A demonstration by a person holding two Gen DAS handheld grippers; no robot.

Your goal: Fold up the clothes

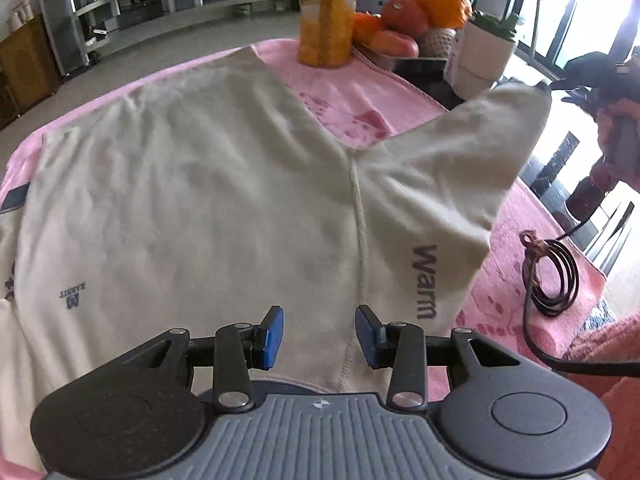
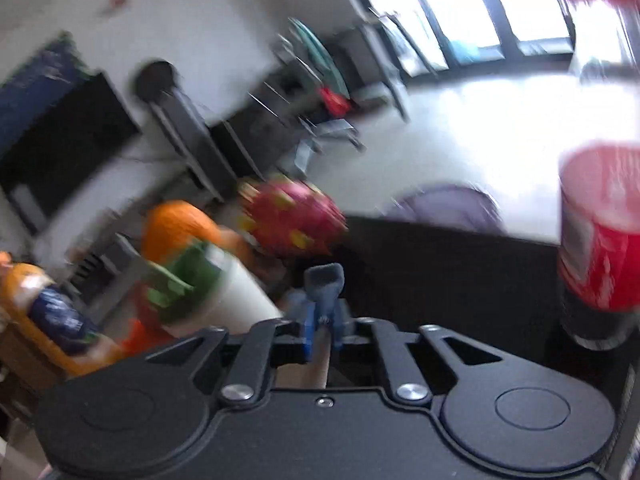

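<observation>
A cream sweatshirt (image 1: 192,200) lies spread on a pink towel (image 1: 352,92) over the table. My left gripper (image 1: 319,334) is open and empty, just above the shirt's near edge by the shoulder seam. The sleeve printed "Warm" (image 1: 460,168) is lifted up to the right, its cuff (image 1: 542,90) held by my right gripper (image 1: 560,88), seen dark at the right edge. In the blurred right wrist view the right gripper (image 2: 323,320) is shut on a thin strip of cream cloth (image 2: 321,360), with the grey cuff end (image 2: 325,278) sticking out above the pads.
At the table's far end stand a yellow bottle (image 1: 326,12), a fruit tray (image 1: 408,20) and a white plant pot (image 1: 482,52). A coiled black cable (image 1: 554,276) lies on the towel at right. The right wrist view shows a red can (image 2: 600,232) and a dragon fruit (image 2: 292,220).
</observation>
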